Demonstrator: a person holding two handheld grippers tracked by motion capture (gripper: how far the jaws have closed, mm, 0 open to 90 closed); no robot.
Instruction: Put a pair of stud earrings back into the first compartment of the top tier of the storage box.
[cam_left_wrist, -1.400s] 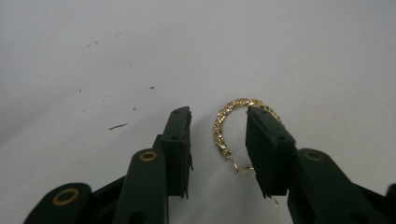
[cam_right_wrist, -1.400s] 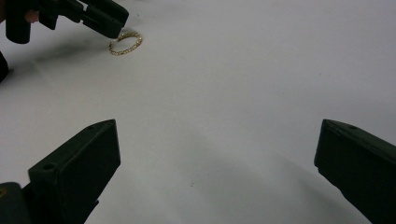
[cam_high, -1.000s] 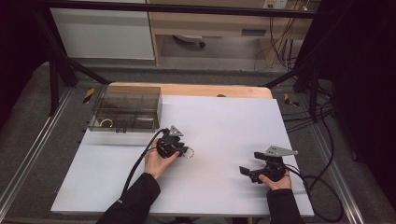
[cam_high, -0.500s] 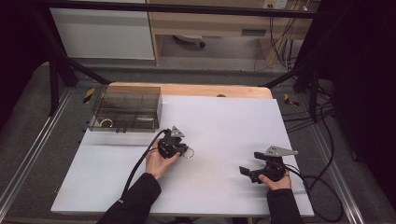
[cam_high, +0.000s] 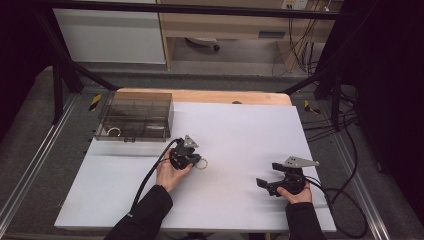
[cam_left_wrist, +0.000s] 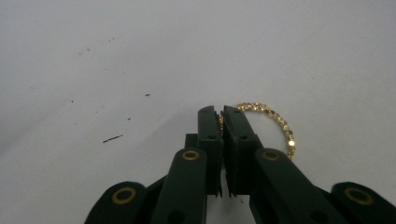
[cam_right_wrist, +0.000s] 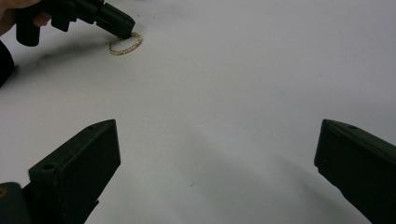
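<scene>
A thin gold beaded bracelet (cam_left_wrist: 280, 123) lies flat on the white table (cam_high: 240, 130), left of centre. My left gripper (cam_left_wrist: 221, 112) has its jaws pressed together on the bracelet's near edge, low over the table. In the high view the left gripper (cam_high: 195, 161) sits next to the bracelet (cam_high: 202, 163). My right gripper (cam_high: 261, 184) rests at the front right, jaws wide open and holding nothing. From the right gripper view (cam_right_wrist: 218, 125), the left gripper (cam_right_wrist: 126, 30) touches the bracelet (cam_right_wrist: 125, 44) at the far left.
A clear smoky compartment box (cam_high: 135, 115) stands at the table's back left, with a gold ring (cam_high: 114, 131) in a front compartment. Cables trail from both grippers toward the front edge. A wooden strip (cam_high: 210, 96) borders the table's far side.
</scene>
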